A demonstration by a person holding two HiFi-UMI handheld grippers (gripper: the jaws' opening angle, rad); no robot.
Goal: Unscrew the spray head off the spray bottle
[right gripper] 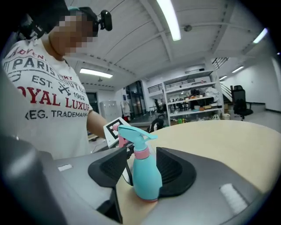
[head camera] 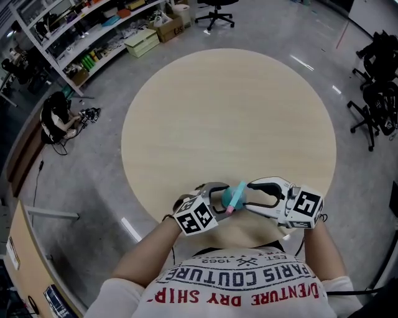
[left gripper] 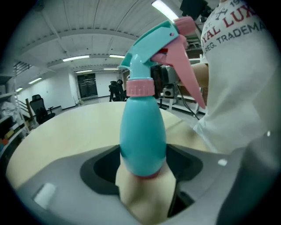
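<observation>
A teal spray bottle [head camera: 235,197] with a pink collar and pink trigger stands upright near the front edge of the round beige table [head camera: 230,112]. My left gripper [head camera: 225,199] is shut on the bottle's lower body [left gripper: 142,132], with a dark pad on either side of it. The spray head [left gripper: 153,48] sits on the neck, its trigger pointing toward the person. From the other side, my right gripper [head camera: 247,196] surrounds the same bottle [right gripper: 145,173]. Its jaws stand open, and the left pad is clearly apart from the bottle. In the right gripper view the spray head [right gripper: 131,134] rises above the pads.
The person's torso is right at the table's near edge. Shelving [head camera: 93,37] with boxes lines the far left wall. An office chair [head camera: 214,12] stands beyond the table, black chairs [head camera: 376,93] are at the right, and a dark bag [head camera: 56,118] lies on the floor at the left.
</observation>
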